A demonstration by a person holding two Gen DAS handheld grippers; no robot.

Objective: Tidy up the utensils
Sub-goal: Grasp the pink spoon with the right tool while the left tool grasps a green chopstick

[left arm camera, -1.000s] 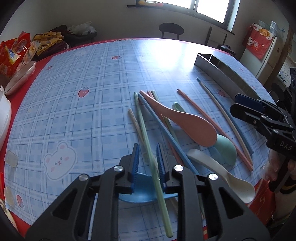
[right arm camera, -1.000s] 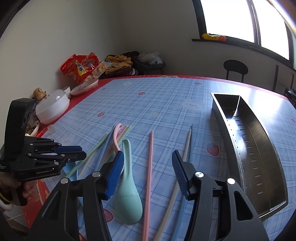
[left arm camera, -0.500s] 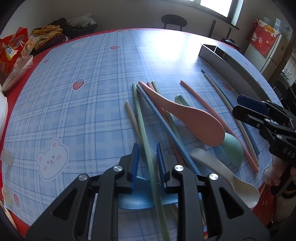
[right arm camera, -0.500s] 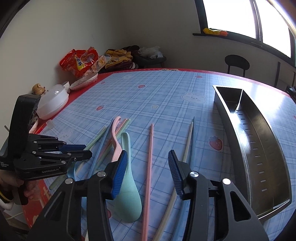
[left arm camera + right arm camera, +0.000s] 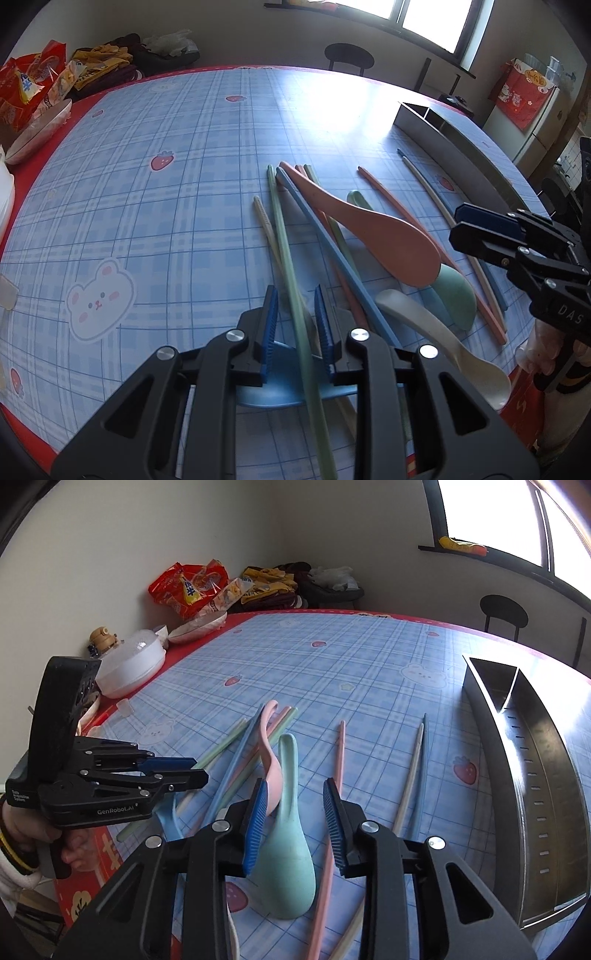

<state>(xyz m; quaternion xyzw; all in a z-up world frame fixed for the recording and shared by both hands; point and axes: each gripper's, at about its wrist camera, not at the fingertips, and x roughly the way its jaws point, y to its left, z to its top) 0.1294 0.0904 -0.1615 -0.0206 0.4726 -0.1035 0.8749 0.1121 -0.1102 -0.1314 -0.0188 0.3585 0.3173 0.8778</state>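
Spoons and chopsticks lie in a loose pile on the blue checked tablecloth. My left gripper [image 5: 293, 325] is partly open, its pads either side of a pale green chopstick [image 5: 284, 243] without clamping it, above a blue spoon [image 5: 273, 395]. A pink spoon [image 5: 373, 229], a mint green spoon [image 5: 454, 288] and a cream spoon [image 5: 443, 336] lie to its right. My right gripper [image 5: 295, 823] is open and empty, its pads astride the mint green spoon [image 5: 288, 853]. A pink chopstick [image 5: 332, 812] runs beside it.
A long steel utensil tray [image 5: 535, 775] stands at the table's right side, also in the left wrist view [image 5: 454, 147]. Snack bags [image 5: 188, 587], a white lidded bowl [image 5: 129, 664] and clothes sit along the far edge. A black stool [image 5: 349, 55] stands beyond the table.
My left gripper has opened slightly around the green chopstick. My right gripper has narrowed a little and moved forward over the mint green spoon.
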